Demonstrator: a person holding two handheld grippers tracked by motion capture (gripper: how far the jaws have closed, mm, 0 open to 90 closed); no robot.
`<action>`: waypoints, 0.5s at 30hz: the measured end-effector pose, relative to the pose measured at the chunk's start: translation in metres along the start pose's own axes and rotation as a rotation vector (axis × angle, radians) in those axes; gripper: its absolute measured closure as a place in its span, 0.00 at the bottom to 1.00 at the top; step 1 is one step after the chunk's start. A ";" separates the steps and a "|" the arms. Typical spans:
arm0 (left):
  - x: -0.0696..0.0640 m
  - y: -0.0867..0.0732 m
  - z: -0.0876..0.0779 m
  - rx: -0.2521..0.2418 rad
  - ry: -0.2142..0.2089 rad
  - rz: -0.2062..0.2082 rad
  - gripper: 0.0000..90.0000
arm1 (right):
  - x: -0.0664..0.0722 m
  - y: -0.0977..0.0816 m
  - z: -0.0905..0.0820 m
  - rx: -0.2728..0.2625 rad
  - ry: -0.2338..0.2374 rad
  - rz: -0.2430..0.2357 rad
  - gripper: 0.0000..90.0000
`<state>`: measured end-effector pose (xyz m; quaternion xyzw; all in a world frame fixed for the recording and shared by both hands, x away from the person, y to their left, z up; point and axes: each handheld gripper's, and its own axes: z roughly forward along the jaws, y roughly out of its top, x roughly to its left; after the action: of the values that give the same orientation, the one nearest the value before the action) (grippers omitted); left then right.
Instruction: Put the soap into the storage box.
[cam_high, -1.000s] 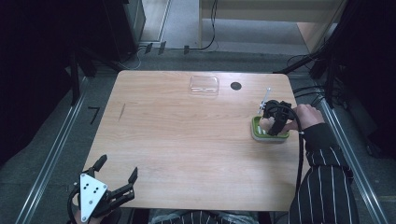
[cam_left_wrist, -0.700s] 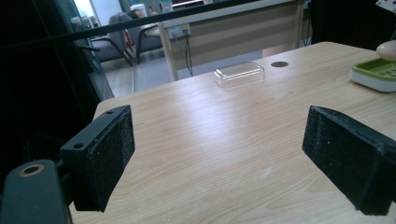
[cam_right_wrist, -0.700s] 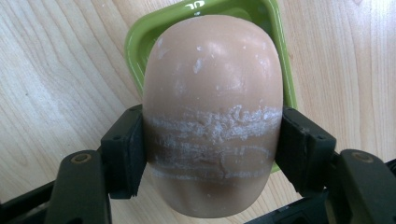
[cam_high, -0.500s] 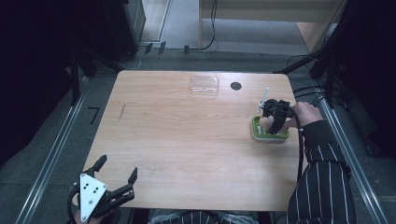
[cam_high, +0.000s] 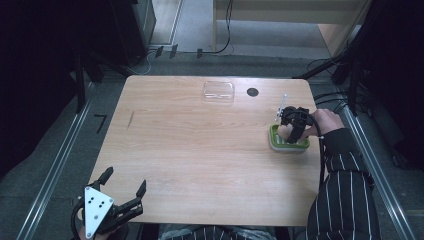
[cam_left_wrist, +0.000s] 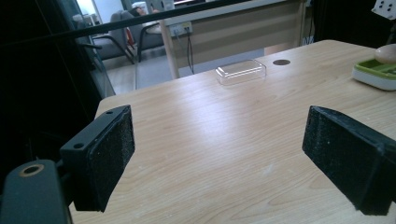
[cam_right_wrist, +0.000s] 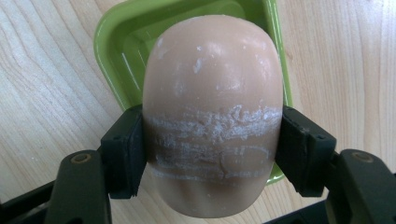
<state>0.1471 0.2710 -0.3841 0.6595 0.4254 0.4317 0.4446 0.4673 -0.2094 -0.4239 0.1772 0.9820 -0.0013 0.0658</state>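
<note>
Right gripper (cam_right_wrist: 212, 149) is pinching the soap (cam_right_wrist: 212, 116) over the dish (cam_high: 288, 140) at the table's right, left gripper (cam_left_wrist: 219, 158) is idling wide open at the near left, and that scuffed, slick bar is probably risking squirting out.

A peach-pink oval soap (cam_right_wrist: 212, 116), its surface scuffed with whitish streaks, is pinched at its sides between the two jaws of the right gripper (cam_right_wrist: 212, 154), directly above a green dish (cam_right_wrist: 116, 51) with a white base. The dish (cam_high: 288, 141) sits flat on the desk (cam_high: 200, 150) toward 3 o'clock, near the right edge. A clear, shallow rectangular lid (cam_high: 219, 92) lies by itself at 12 o'clock near the far edge, well apart from the dish.
</note>
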 end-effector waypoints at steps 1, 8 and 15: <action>0.000 0.000 0.000 -0.001 0.001 -0.001 0.11 | 0.000 0.000 0.000 -0.001 0.002 0.000 0.37; 0.000 0.000 -0.001 0.003 0.008 -0.004 0.11 | -0.003 0.000 0.006 0.008 0.005 0.009 0.37; 0.001 -0.001 -0.003 0.001 0.011 -0.006 0.11 | -0.005 0.001 0.009 0.018 0.003 0.008 0.37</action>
<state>0.1446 0.2724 -0.3842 0.6560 0.4301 0.4340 0.4431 0.4737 -0.2102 -0.4325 0.1820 0.9812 -0.0095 0.0629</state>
